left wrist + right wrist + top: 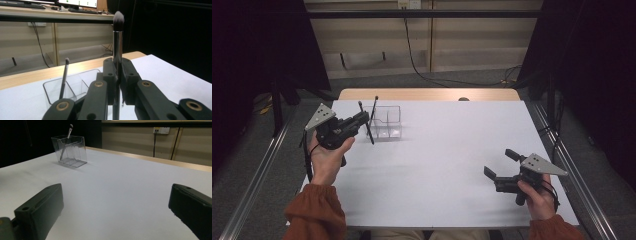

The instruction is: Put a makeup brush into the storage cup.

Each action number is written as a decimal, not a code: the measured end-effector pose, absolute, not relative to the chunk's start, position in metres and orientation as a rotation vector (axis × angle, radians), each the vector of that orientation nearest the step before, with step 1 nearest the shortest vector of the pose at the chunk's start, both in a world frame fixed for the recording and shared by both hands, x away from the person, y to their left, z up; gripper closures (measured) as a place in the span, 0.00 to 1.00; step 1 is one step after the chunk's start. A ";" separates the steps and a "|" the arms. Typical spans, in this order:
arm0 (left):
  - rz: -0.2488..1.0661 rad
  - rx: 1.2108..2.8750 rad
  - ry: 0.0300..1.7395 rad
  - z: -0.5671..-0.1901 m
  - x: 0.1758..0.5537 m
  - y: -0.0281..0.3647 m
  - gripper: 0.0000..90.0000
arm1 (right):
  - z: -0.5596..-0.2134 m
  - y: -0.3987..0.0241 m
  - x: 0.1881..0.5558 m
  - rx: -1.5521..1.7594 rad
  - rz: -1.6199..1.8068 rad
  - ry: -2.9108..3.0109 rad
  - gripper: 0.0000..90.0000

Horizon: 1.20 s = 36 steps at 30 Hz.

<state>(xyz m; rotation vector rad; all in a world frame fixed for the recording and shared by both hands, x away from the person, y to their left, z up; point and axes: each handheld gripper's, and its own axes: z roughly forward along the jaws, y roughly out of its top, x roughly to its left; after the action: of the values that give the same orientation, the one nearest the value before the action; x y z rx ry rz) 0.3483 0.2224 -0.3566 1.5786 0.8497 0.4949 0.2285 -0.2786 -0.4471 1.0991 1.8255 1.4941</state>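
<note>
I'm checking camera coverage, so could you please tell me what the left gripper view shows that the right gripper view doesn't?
Left gripper view alone: the left gripper shut on a makeup brush held upright, bristles on top, with monitors on a desk behind. Right gripper view alone: the right gripper, jaws wide apart with nothing between them. Both: the clear organizer with a smaller brush leaning in it, and the white table.

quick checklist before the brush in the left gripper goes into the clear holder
1. Left gripper clamped on the makeup brush: ok.
2. Brush upright, bristles up: ok.
3. Clear holder standing on the table: ok.
4. Free compartment beside the thin brush already inside: ok.
5. Right gripper open, well apart from the holder: ok.
6. Brush tip directly above a compartment: cannot tell.
</note>
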 end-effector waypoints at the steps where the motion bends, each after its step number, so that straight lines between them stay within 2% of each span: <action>1: 0.501 1.580 0.856 -0.356 0.350 0.223 0.93 | -0.447 -0.279 0.228 1.098 1.495 1.827 0.00; 16: 0.558 1.570 0.867 -0.337 0.371 0.226 0.93 | -0.447 -0.279 0.228 1.103 1.504 1.827 0.00; 36: 0.614 1.566 0.857 -0.318 0.400 0.212 0.93 | -0.448 -0.278 0.228 1.094 1.520 1.835 0.00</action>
<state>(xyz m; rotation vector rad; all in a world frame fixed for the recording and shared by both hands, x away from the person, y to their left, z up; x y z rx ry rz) 0.3997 0.2124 -0.3180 1.5660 0.8568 0.6139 0.2284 -0.2776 -0.4477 1.0939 1.8346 1.5198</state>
